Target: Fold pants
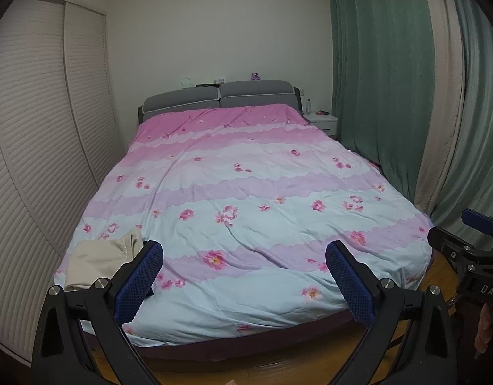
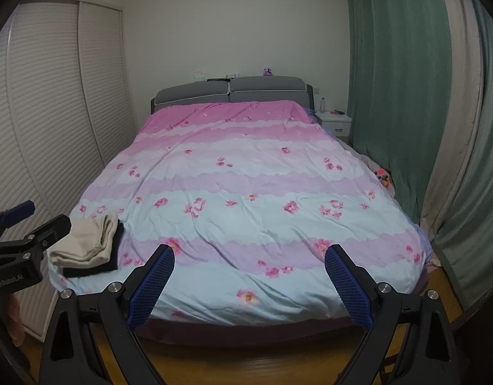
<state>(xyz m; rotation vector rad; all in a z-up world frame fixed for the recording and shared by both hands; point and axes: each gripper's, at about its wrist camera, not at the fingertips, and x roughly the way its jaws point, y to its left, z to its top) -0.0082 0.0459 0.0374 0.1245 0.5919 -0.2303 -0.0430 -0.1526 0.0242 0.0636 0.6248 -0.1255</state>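
A: Left wrist view?
B: Left gripper [image 1: 245, 277] has its jaws spread wide, nothing between them, held off the foot of the bed [image 1: 246, 351] above the wood floor [image 1: 278, 369]. Folded beige pants [image 1: 102, 261] lie on the near-left corner of the floral duvet [image 1: 246, 192], partly hidden behind the left blue finger pad [image 1: 139, 284]. Something dark is just under them by the pad; can't tell what from here. Right gripper [image 1: 471, 250] shows at the right edge, only partly in frame.

A: Room?
B: Louvered wardrobe doors [image 1: 38, 128] left, green curtains [image 1: 384, 80] right, grey headboard [image 1: 221, 96] far end, white nightstand [image 1: 323, 123] with a bottle [image 1: 308, 105] beside it.

A: Right wrist view?
B: Right gripper [image 2: 249, 277] also wide apart, empty, off the foot of the bed. Pants [image 2: 86, 243] clearer here: beige stack sitting on top of a dark folded garment [image 2: 96, 268], both on the duvet's near-left corner. The left gripper's body [image 2: 19, 253] is just left of the stack, not touching it as far as I can see.
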